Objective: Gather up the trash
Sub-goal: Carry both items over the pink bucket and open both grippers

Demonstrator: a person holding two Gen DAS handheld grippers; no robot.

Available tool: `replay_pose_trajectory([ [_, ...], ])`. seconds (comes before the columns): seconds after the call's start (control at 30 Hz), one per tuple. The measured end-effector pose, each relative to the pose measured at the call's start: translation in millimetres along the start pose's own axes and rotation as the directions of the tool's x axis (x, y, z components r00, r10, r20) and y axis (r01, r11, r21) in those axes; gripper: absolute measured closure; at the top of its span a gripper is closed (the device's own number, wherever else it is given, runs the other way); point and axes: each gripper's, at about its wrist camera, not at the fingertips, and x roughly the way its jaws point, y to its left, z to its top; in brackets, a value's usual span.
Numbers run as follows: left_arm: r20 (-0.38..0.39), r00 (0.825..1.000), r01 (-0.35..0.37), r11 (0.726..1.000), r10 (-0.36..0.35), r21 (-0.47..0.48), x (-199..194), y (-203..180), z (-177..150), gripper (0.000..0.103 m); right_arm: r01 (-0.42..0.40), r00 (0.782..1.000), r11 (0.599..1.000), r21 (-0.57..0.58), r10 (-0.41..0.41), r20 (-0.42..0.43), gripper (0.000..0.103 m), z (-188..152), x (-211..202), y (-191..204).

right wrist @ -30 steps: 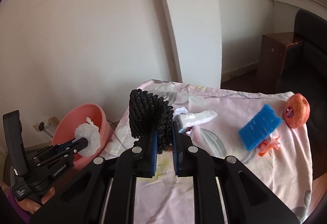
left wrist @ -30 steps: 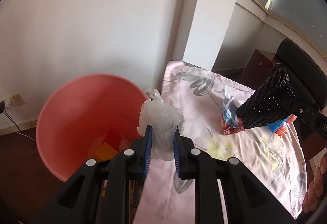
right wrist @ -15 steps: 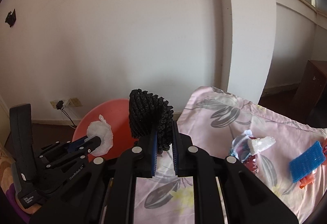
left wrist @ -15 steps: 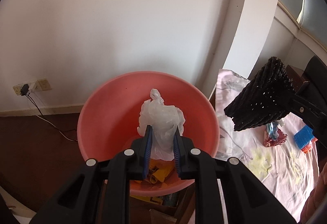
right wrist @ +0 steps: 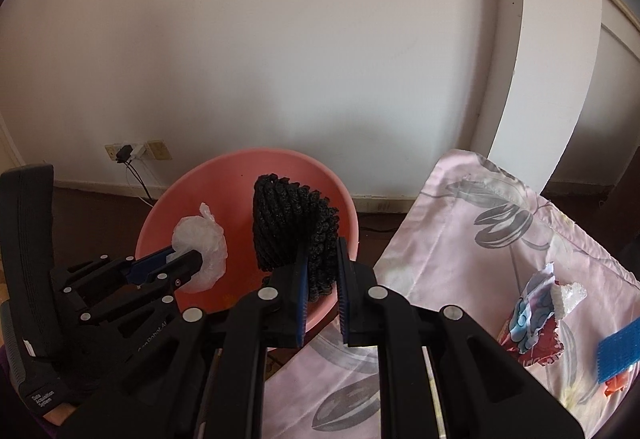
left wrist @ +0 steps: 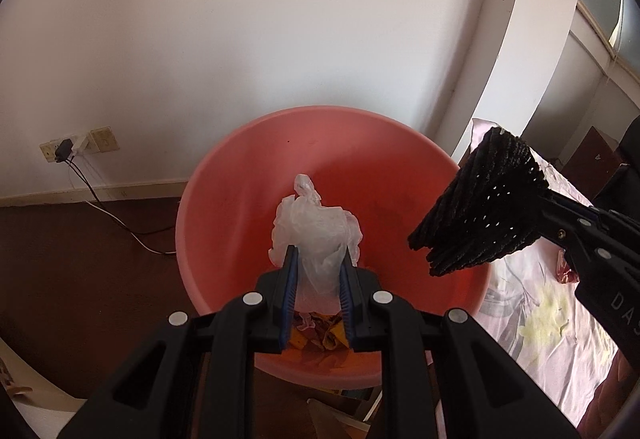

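Scraps [left wrist: 320, 333] in basin [left wrist: 240, 199] mostly hidden behind left fingers [left wrist: 289, 295] and bag [left wrist: 316, 235]. Blue pad [right wrist: 620, 353] cut by right-view edge. Orange bit [right wrist: 616, 385] beneath it too small to identify.

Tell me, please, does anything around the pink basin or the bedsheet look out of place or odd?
Nothing stands out. Both pieces of trash are gripped over the pink basin: the white plastic bag in the left gripper, the black foam net in the right gripper. More scraps wait on the bedsheet.
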Motion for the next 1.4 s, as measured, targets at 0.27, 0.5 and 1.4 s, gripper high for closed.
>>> replay_pose_trajectory([
  [0.27, -0.031, 1.0, -0.002, 1.0, 0.002, -0.013, 11, 1, 0, 0.085, 0.002, 0.999, 0.999, -0.032, -0.003, -0.034, 0.09, -3, 13, 10],
  [0.5, -0.043, 0.999, -0.009, 1.0, 0.008, -0.02, 12, -1, 1, 0.079, -0.021, 0.998, 1.0, -0.017, 0.019, -0.063, 0.09, -4, 19, 9],
  [1.4, -0.008, 1.0, -0.013, 1.0, 0.013, -0.019, -10, -4, 3, 0.066, -0.077, 0.996, 0.996, 0.038, 0.078, -0.033, 0.081, -8, -3, -4],
])
